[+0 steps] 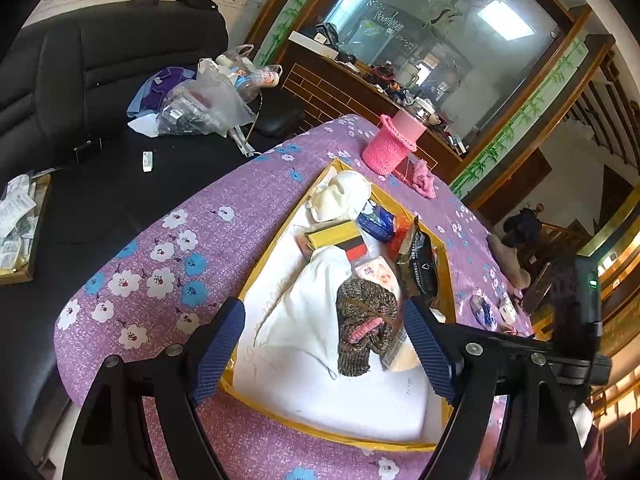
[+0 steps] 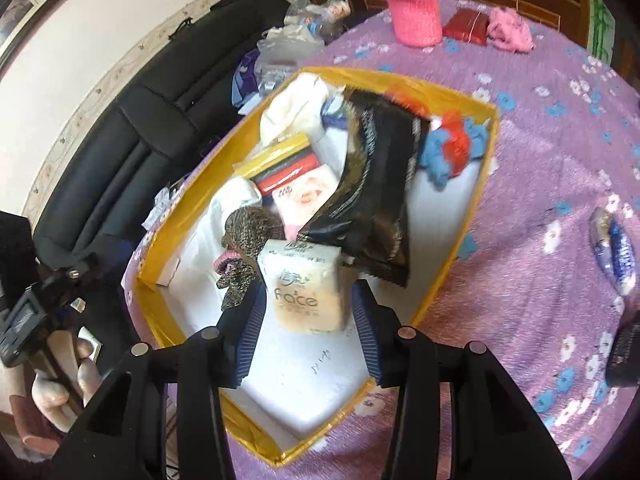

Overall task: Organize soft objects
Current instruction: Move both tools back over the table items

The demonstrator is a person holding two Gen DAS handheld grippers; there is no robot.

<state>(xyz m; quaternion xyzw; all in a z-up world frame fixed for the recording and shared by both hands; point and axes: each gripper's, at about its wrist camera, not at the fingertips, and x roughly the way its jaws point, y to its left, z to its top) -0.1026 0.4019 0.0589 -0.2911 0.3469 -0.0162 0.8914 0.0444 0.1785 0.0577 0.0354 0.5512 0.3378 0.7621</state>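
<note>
The right gripper (image 2: 306, 312) has its jaws parted around a tissue pack (image 2: 306, 286) lying inside the yellow box (image 2: 460, 240). The left gripper (image 1: 324, 344) hangs released over the box's brown knit piece (image 1: 366, 328). Beyond the box stands a pink knitted cup (image 2: 414, 12).

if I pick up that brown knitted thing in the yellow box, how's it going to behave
The brown knitted piece will probably flop and sag: it lies crumpled on the white cloth. It looks light for its size. Its loose pink trim may snag on the tissue pack beside it.
</note>
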